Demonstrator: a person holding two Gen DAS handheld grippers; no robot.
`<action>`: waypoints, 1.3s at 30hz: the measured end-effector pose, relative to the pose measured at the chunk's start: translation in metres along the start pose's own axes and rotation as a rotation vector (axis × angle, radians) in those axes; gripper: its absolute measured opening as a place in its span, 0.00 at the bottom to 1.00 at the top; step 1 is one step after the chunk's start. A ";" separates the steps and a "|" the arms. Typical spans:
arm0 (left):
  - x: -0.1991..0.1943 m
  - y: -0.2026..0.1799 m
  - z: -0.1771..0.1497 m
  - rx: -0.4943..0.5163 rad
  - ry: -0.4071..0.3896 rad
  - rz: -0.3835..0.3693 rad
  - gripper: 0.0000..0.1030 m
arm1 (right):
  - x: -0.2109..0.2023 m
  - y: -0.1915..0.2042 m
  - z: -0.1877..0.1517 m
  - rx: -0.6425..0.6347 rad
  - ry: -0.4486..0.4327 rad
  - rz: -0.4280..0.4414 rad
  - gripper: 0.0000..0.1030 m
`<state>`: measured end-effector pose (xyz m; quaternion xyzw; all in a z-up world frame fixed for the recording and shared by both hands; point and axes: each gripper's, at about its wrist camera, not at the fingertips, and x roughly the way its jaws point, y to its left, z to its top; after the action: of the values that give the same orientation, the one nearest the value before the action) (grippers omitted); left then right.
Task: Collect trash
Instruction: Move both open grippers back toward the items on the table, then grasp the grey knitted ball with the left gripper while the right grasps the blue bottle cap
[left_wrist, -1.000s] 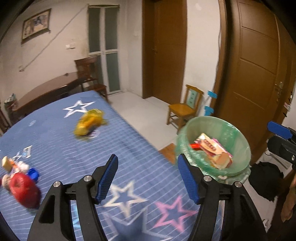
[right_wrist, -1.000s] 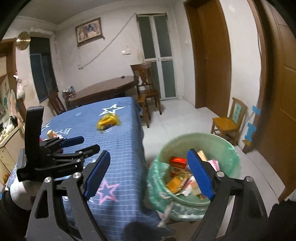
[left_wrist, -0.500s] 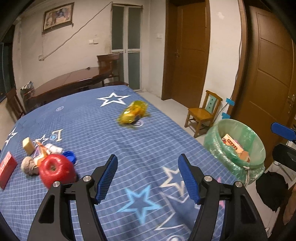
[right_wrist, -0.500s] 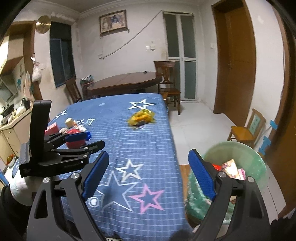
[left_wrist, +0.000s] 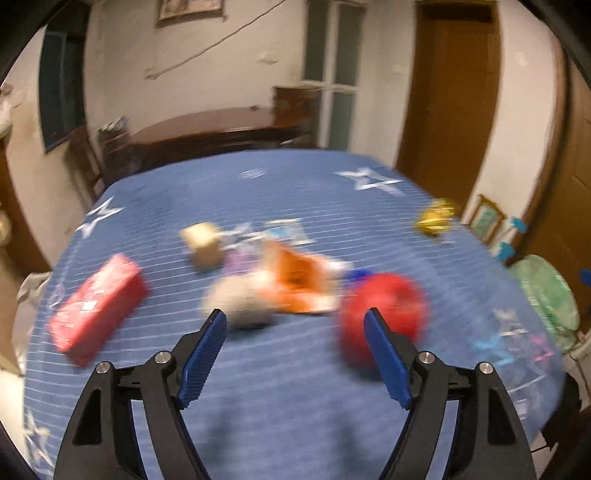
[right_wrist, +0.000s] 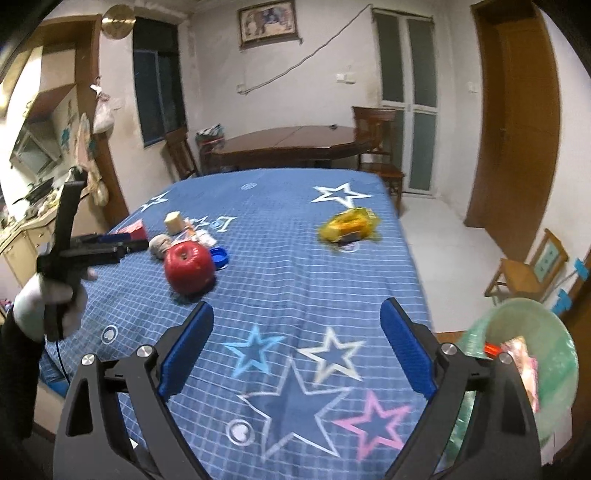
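Left gripper (left_wrist: 295, 332): jaws wide, just widened, empty, above the trash cluster (left_wrist: 295, 284). Right gripper (right_wrist: 297, 325): wide, just widened, empty, over blue cloth. Lined bin (right_wrist: 524, 354) beside the table. Risk: jaws catching the red apple (left_wrist: 384, 306) instead of litter.

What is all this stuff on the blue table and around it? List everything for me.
Apple: one, red, left part of the table.
Bottle cap: one, blue, beside the apple.
Wrapper: one, yellow, far right of the table.
Box: one, red, left edge.
Block: one, beige, behind the pile.
Crumpled wad: one, grey, in the pile.
Orange packet: one, in the pile.
Tablecloth: one, blue with stars.
Bin: one, green liner, right of the table, trash inside.
Wooden chair: one, by the door.
Left gripper: blue pads, open, empty.
Right gripper: blue pads, open, empty.
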<state>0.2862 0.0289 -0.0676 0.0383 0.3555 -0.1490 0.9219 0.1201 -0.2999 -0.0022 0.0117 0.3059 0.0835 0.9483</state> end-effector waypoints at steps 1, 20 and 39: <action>0.009 0.020 0.002 -0.020 0.021 0.022 0.75 | 0.007 0.005 0.002 -0.007 0.012 0.017 0.86; 0.103 0.058 0.015 -0.031 0.128 -0.154 0.50 | 0.209 0.084 0.124 -0.058 0.380 0.459 0.74; 0.076 0.097 -0.007 -0.192 0.081 -0.143 0.44 | 0.312 0.198 0.163 -0.216 0.524 0.466 0.52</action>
<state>0.3644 0.1041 -0.1268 -0.0695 0.4067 -0.1780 0.8933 0.4343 -0.0484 -0.0363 -0.0411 0.5169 0.3295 0.7890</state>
